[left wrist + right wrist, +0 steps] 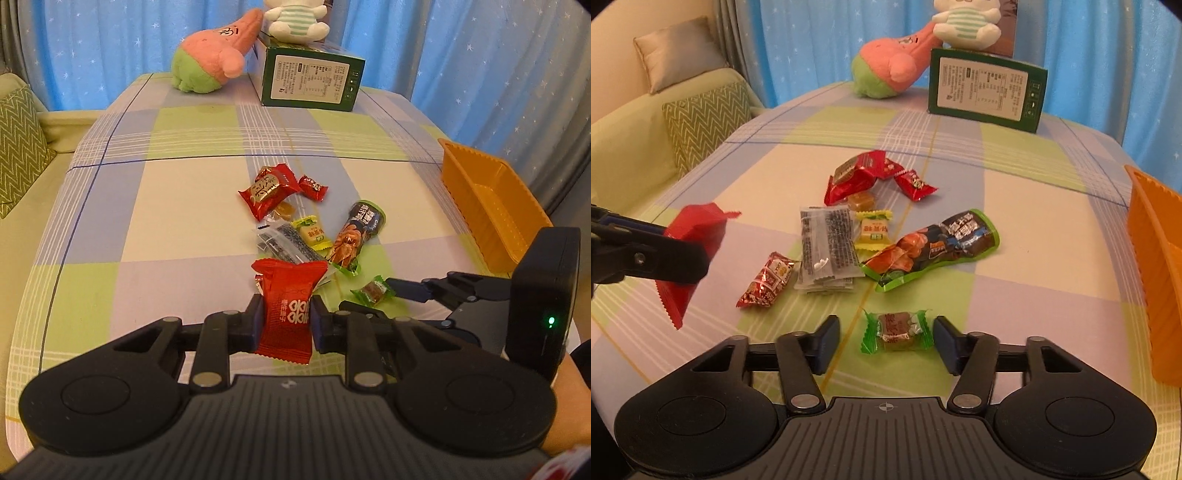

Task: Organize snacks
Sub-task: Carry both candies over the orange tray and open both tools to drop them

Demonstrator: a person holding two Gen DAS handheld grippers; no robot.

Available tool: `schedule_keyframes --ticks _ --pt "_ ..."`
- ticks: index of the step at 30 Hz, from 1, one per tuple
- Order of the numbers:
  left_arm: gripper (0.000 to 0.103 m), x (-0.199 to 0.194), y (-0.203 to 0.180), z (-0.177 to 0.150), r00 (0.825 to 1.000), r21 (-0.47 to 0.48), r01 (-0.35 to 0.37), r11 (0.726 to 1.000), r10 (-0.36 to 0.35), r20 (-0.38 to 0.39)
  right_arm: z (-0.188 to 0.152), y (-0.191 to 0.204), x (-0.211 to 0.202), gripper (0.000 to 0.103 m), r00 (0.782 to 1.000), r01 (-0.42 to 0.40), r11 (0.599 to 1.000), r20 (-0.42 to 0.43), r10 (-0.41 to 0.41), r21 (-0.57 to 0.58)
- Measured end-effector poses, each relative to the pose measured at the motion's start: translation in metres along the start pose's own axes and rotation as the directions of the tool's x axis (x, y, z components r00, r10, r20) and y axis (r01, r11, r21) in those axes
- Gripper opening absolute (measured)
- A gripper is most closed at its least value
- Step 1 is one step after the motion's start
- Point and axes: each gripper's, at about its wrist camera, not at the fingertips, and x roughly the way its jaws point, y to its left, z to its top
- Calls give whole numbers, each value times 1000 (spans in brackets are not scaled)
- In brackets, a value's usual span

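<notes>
Green-wrapped candy (896, 331) lies flat on the checked cloth of the desk (1015, 192), directly between the pads of the right tool (886, 345), long axis crosswise pad to pad; the jaws stand partly apart, the right pad just beside a twisted wrapper end, the left pad clear, nothing gripped yet. Left tool (286, 325) is clamped on a red packet (286, 306), held up off the cloth on the side away from the orange basket (491, 206). Remaining snacks sit heaped mid-desk; blue star curtains (812, 44) and a sofa (635, 140) stand behind.
</notes>
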Motion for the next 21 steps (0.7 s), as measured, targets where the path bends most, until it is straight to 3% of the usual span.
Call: schedule_keyframes --ticks 3,5,14,21 --pt "23 0 -3 0 1000 2 4 1000 -4 -3 -1 -1 0 33 1000 5 1000 -1 -5 0" --pt "23 0 -5 -1 1000 4 9 1000 -9 -5 -1 -2 -2 28 1000 4 1000 2 -4 7" --pt "23 -3 -35 5 999 45 37 998 -37 1 -3 -20 -43 27 996 47 997 70 -51 53" --pt "23 -5 -86 23 994 103 101 990 -104 23 -2 -64 -98 27 979 135 981 134 -154 141"
